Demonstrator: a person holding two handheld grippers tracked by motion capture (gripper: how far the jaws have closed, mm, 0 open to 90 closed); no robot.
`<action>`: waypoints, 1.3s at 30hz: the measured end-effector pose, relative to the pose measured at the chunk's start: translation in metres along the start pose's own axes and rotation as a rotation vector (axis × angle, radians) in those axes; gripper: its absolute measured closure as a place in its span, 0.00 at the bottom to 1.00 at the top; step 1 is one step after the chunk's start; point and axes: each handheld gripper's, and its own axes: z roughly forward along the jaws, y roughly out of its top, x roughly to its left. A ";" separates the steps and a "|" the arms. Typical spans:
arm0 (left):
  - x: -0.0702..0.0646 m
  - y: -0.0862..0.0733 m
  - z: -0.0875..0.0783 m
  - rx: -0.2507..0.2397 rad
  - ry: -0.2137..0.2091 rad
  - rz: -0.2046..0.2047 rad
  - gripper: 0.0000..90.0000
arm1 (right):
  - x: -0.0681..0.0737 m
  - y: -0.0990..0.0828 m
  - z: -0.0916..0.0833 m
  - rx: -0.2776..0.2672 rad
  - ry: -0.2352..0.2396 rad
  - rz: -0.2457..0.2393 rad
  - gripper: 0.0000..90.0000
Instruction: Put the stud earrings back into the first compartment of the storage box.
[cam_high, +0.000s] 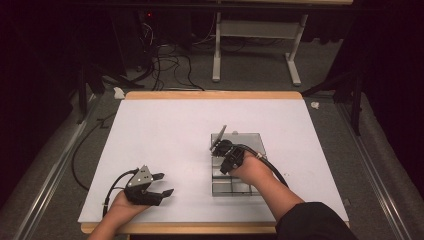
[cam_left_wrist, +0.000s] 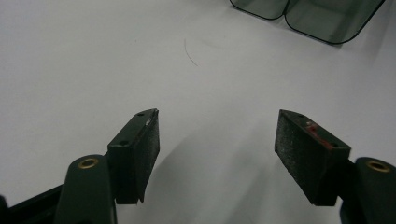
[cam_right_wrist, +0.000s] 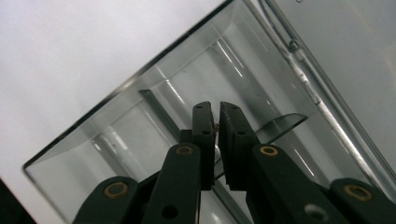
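Observation:
A smoky clear plastic compartment box (cam_high: 249, 141) lies right of the table's middle. My right gripper (cam_high: 220, 148) is tipped down into its near-left part. In the right gripper view the gripper (cam_right_wrist: 216, 122) has its jaws almost together inside a compartment (cam_right_wrist: 140, 126), shut on what looks like a thin clear divider (cam_right_wrist: 282, 122) that curves off to the right. My left gripper (cam_high: 167, 183) rests near the front left of the table, open, with nothing between its pads (cam_left_wrist: 140, 149). Corners of the box (cam_left_wrist: 322, 18) show at the top of the left gripper view.
The white table top (cam_high: 165, 125) is bare around the box. A wooden edge (cam_high: 210, 95) runs along the far side. Beyond it are floor cables (cam_high: 170, 65) and a white table frame (cam_high: 255, 45).

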 end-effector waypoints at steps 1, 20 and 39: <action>0.000 0.000 0.000 0.000 0.000 0.000 0.35 | -0.001 0.000 0.001 0.007 0.000 0.006 0.95; 0.000 0.000 0.000 -0.001 -0.004 0.001 0.35 | -0.002 -0.007 -0.018 -0.044 -0.001 0.015 0.89; 0.000 0.000 0.000 0.001 -0.001 -0.002 0.35 | -0.032 -0.075 -0.056 -0.057 -0.046 0.155 0.89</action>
